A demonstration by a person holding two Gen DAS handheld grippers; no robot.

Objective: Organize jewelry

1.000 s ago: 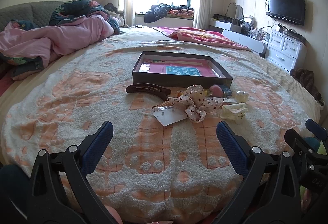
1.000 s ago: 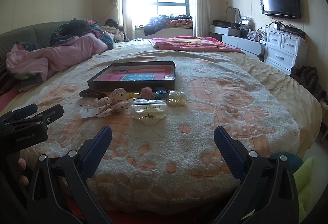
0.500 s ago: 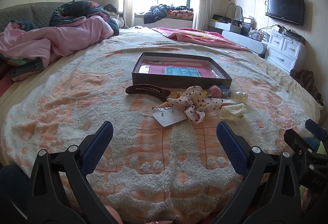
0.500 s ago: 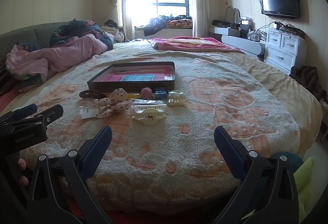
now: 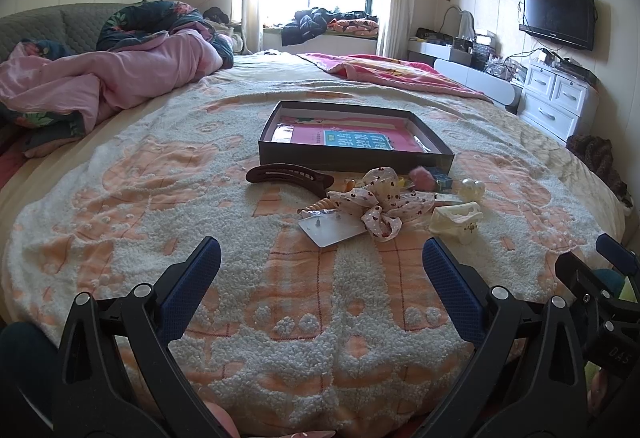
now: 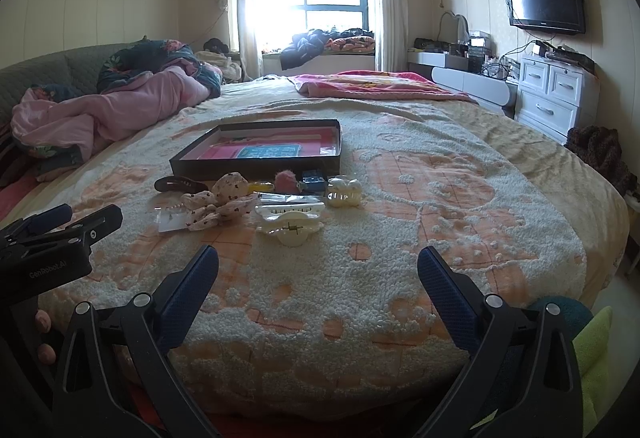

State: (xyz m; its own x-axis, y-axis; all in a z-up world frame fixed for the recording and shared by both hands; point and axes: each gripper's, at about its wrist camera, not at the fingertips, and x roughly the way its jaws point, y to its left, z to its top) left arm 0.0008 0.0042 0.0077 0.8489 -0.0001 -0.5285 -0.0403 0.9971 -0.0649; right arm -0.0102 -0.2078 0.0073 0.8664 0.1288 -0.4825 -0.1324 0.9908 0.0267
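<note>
A shallow dark box (image 5: 356, 157) lies open on the bedspread, pink and blue printed sheets flat inside. Just before its near wall lie a brown hair clip (image 5: 289, 174), a spotted bow scrunchie (image 5: 380, 203), a white earring card (image 5: 332, 229), a cream claw clip (image 5: 456, 217) and a pink pompom (image 5: 424, 179).

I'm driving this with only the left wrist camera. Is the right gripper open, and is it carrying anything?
Observer: The right wrist view shows the right gripper open wide, with nothing between its fingers.
Operator: What lies closest ahead of it?
Observer: The cream claw clip, resting on the bedspread with its teeth facing that camera.
Operator: Does the bow hide anything from me?
Observer: A long pale toothed clip lies just behind the claw clip, to the right of the floral bow.
</note>
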